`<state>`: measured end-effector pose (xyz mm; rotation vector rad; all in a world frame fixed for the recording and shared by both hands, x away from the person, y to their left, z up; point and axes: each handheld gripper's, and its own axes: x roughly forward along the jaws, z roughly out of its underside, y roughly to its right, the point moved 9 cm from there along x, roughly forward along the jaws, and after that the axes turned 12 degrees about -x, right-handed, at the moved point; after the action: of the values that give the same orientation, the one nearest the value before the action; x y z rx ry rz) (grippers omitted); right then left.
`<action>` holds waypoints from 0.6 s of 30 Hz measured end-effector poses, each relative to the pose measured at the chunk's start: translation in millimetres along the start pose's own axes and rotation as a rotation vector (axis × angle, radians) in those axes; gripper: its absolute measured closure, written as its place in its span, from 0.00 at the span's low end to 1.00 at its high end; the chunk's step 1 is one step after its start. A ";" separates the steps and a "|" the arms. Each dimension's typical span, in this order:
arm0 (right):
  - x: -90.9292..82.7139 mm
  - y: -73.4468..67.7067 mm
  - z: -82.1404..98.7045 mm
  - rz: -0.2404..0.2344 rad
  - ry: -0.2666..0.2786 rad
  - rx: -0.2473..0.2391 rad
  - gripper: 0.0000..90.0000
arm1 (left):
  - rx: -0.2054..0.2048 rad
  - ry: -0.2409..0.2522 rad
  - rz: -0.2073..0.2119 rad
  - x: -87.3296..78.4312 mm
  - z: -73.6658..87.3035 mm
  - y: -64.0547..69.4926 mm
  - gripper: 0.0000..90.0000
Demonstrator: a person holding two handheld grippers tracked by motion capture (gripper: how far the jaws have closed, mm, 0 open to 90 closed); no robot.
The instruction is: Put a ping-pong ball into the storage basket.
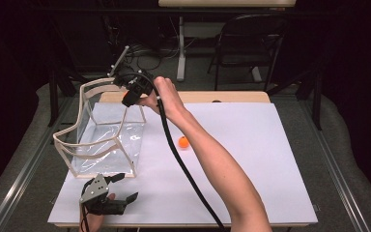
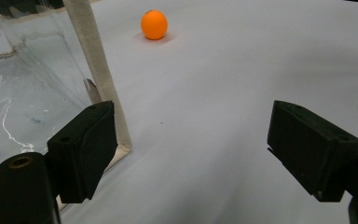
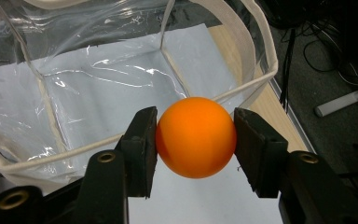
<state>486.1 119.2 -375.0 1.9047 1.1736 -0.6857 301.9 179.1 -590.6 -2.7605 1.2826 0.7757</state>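
Two orange plastic balls are being bagged: the right claw point(image 3: 196, 140) is pinching one round orange ball point(image 3: 196, 137) above the clear white-trimmed plastic bag point(image 1: 104, 140) for dropping, while the left claw point(image 2: 191, 154) is spreading idle beside the bag, another orange ball point(image 1: 183, 142) waiting on the white bench point(image 1: 251, 159).

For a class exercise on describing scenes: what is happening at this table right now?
A person works with two handheld grippers. The right gripper is shut on an orange ball, holding it above the rim of a clear plastic bag with beige trim. The left gripper rests open by the bag's near corner. A second orange ball lies on the white table sheet.
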 end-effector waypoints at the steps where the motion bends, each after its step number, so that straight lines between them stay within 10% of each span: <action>1: 0.4 -0.7 -1.0 -0.001 0.003 0.003 0.57 | 0.000 0.001 0.000 -0.1 -0.1 0.1 0.18; 18: 5.8 -11.1 -18.0 0.007 0.039 -0.010 0.57 | 0.002 0.002 -0.001 -0.6 -0.3 -0.2 0.18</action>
<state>479.3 140.0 -373.2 1.9210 1.1920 -0.6402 301.9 179.5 -590.1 -2.7614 1.2810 0.7711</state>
